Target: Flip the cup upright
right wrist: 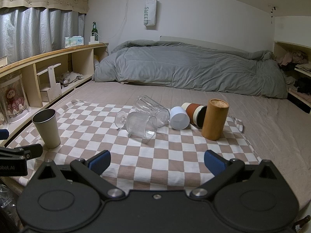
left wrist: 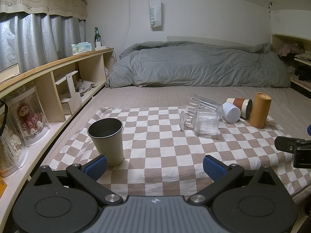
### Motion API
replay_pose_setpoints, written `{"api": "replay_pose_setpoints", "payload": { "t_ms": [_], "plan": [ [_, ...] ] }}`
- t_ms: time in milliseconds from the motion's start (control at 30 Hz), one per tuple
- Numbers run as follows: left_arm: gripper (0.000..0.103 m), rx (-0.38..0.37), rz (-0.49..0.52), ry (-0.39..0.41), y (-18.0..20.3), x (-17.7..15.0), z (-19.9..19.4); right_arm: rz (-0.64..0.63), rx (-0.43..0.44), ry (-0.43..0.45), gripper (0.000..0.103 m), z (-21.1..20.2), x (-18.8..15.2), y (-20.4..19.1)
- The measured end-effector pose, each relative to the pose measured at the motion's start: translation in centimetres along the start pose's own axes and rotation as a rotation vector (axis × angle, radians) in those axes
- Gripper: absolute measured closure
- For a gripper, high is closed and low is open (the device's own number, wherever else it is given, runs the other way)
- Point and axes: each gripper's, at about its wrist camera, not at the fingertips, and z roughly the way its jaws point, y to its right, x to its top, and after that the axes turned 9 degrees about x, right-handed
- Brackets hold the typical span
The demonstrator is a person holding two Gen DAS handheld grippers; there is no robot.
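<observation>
A beige metal cup (left wrist: 107, 139) (right wrist: 47, 128) stands upright on the left of the checkered cloth (left wrist: 165, 155) (right wrist: 165, 151). A ribbed stemmed glass (left wrist: 202, 123) (right wrist: 139, 123), a clear tumbler (left wrist: 204, 103) (right wrist: 151, 105), a white cup (left wrist: 231, 112) (right wrist: 179, 117) and a brown-banded cup (left wrist: 242, 104) (right wrist: 196, 111) lie on their sides. A wooden cup (left wrist: 260, 110) (right wrist: 214, 119) stands mouth down. My left gripper (left wrist: 154, 167) is open and empty, just right of the beige cup. My right gripper (right wrist: 156, 162) is open and empty, short of the glasses.
A grey duvet (left wrist: 194, 64) (right wrist: 184, 66) lies across the back of the bed. A wooden shelf (left wrist: 58, 71) (right wrist: 48, 58) runs along the left with boxes, dolls and a green bottle (left wrist: 96, 36). More shelves (right wrist: 297, 71) stand at the right.
</observation>
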Motion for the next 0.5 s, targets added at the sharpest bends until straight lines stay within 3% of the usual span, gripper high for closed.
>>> {"api": "replay_pose_setpoints", "payload": {
  "t_ms": [500],
  "plan": [
    [0.000, -0.014, -0.010, -0.002, 0.9, 0.6, 0.8, 0.015, -0.001, -0.020, 0.000, 0.8, 1.0, 1.0]
  ]
}}
